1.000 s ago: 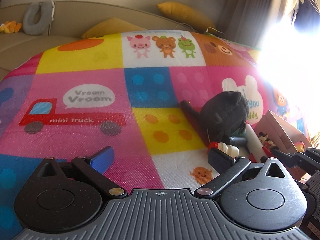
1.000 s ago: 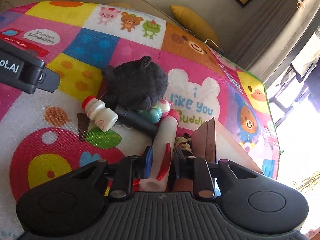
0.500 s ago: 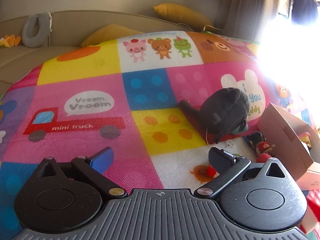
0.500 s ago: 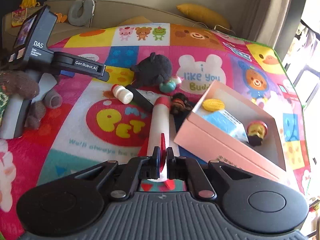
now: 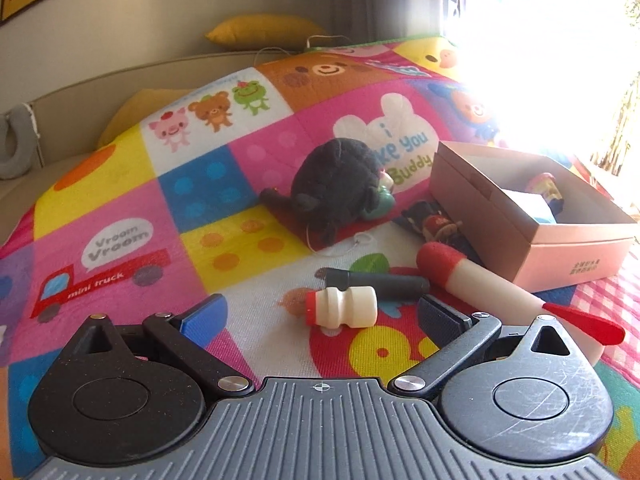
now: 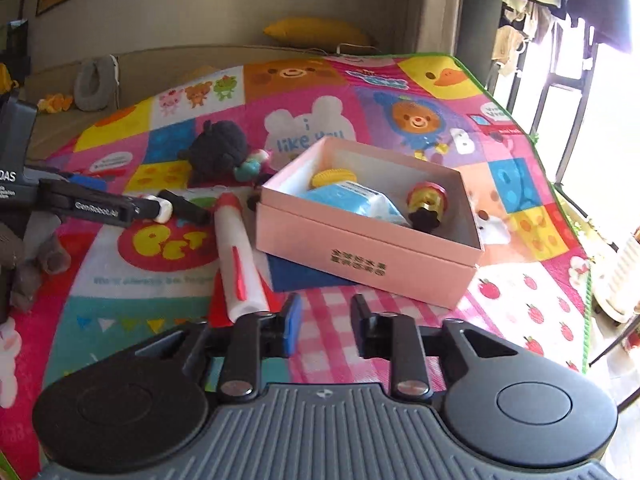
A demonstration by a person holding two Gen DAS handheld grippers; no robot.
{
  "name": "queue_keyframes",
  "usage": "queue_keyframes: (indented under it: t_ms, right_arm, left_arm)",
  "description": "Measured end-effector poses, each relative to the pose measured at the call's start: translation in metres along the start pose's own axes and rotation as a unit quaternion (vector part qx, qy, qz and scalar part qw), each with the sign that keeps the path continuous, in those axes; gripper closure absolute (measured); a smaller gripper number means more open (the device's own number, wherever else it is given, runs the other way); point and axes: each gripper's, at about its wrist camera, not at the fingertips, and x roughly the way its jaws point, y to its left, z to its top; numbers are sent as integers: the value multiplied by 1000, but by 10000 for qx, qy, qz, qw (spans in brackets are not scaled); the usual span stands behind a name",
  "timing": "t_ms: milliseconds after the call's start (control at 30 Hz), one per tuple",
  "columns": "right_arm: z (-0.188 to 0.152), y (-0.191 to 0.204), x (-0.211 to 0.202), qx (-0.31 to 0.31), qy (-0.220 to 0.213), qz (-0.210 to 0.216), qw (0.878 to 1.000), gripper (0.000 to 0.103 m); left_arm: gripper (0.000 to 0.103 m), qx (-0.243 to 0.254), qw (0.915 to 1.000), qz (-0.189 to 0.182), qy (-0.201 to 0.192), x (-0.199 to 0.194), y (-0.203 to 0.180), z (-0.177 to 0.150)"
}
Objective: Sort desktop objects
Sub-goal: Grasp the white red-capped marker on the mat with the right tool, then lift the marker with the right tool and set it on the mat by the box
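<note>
A pink box (image 6: 368, 240) lies on the colourful mat and holds a blue-and-white pack (image 6: 352, 200) and a small red-and-yellow toy (image 6: 426, 204); the box also shows in the left wrist view (image 5: 560, 236). A white rocket with red tip and fin (image 6: 238, 252) (image 5: 480, 284) lies left of the box. A small white bottle with a red cap (image 5: 344, 306), a black tube (image 5: 376, 282), a black plush (image 5: 336, 188) and a toy soldier (image 5: 434, 226) lie nearby. My left gripper (image 5: 320, 316) is open, right at the bottle. My right gripper (image 6: 326, 326) is open and empty, above the mat in front of the box.
A beige sofa with yellow cushions (image 5: 264, 32) runs behind the mat. A grey neck pillow (image 6: 94, 84) lies on it. Bright windows are at the right. The person's gloved left hand (image 6: 32, 256) holds the other gripper at the left.
My right gripper has let go of the rocket, opened and drawn back. My left gripper has swung right toward the bottle and the box.
</note>
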Motion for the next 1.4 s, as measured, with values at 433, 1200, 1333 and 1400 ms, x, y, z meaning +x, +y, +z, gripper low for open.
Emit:
queue_keyframes:
  t_ms: [433, 1200, 1333, 1400]
  right_arm:
    - [34, 59, 97, -412, 592, 686, 9950, 73]
    - [-28, -31, 0, 584, 313, 33, 9978, 64]
    - [-29, -28, 2, 657, 283, 51, 9974, 60]
    - [-30, -29, 0, 667, 258, 17, 9974, 57]
  left_arm:
    - [0, -193, 9995, -251, 10, -18, 4, 4]
    - [0, 321, 9984, -221, 421, 18, -8, 3]
    - [33, 125, 9992, -195, 327, 20, -5, 4]
    - [35, -5, 9991, -229, 354, 24, -3, 6]
